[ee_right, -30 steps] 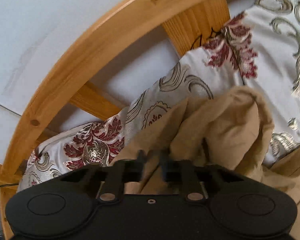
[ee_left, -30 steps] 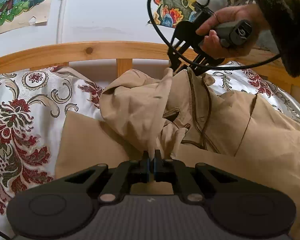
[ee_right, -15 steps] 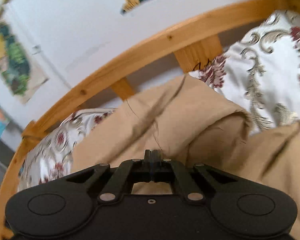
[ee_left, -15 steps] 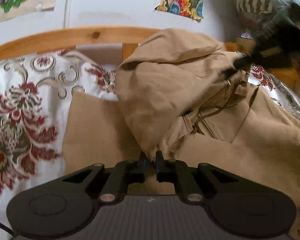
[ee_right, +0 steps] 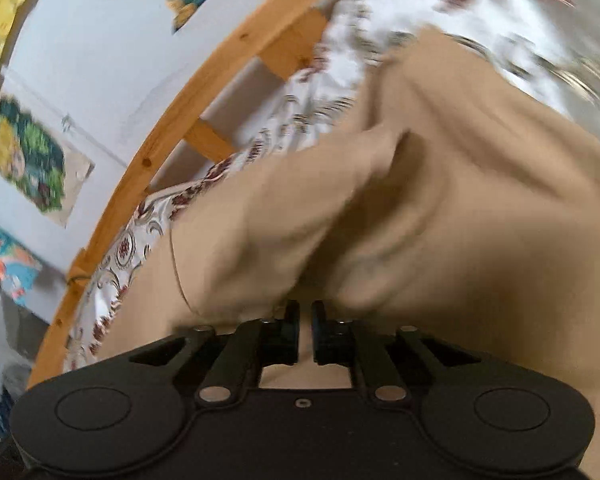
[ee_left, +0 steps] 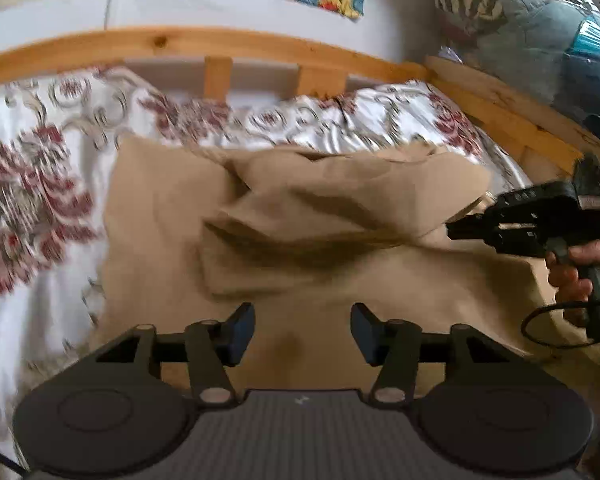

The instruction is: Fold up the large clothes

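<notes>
A large tan garment (ee_left: 340,216) lies on the bed, one part folded over its middle. My left gripper (ee_left: 302,334) hovers over the near part of it. Its jaws are opening wide, with nothing between them. At the right of the left wrist view, a hand (ee_left: 576,268) holds my right gripper (ee_left: 450,229), whose tips touch the edge of the folded part. In the right wrist view the right gripper (ee_right: 306,316) shows a narrow gap as its jaws open. A bunched fold of the garment (ee_right: 420,220) sits right at its tips.
A white bedspread (ee_left: 40,184) with red floral print covers the bed. A wooden headboard (ee_left: 220,42) runs along the back and a wooden side rail (ee_left: 500,108) along the right. A plastic-wrapped bundle (ee_left: 540,32) is stacked beyond that rail.
My left gripper has let go of the cloth and spread wide. My right gripper has carried the raised part of the garment across to the right and down, and its pads have parted slightly.
</notes>
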